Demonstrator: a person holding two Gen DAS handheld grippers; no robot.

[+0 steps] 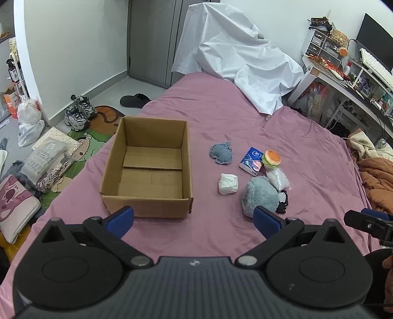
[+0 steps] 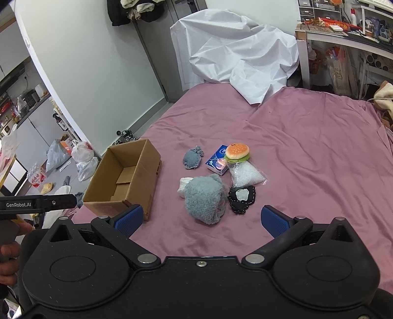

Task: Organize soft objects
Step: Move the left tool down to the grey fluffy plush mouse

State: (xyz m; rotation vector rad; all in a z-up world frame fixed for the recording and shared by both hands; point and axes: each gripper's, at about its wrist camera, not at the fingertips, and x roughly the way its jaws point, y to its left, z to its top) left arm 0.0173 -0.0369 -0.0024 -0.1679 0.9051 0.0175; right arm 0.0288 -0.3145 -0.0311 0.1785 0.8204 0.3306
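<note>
Words on the left tool [image 2: 36, 204]: "GenRobot.AI", in white letters on its black side, seen from the right wrist camera.
Blue tissue pack [image 2: 217, 160]: it has a white mark and small print, too small to read.
Red strip on the worktop [image 2: 334, 23]: it has some print, too blurry to read.
Packet on the floor [image 2: 36, 178]: red marks on it, too small to read.
Orange box by the wall [image 1: 11, 103]: print too small to read.
</note>
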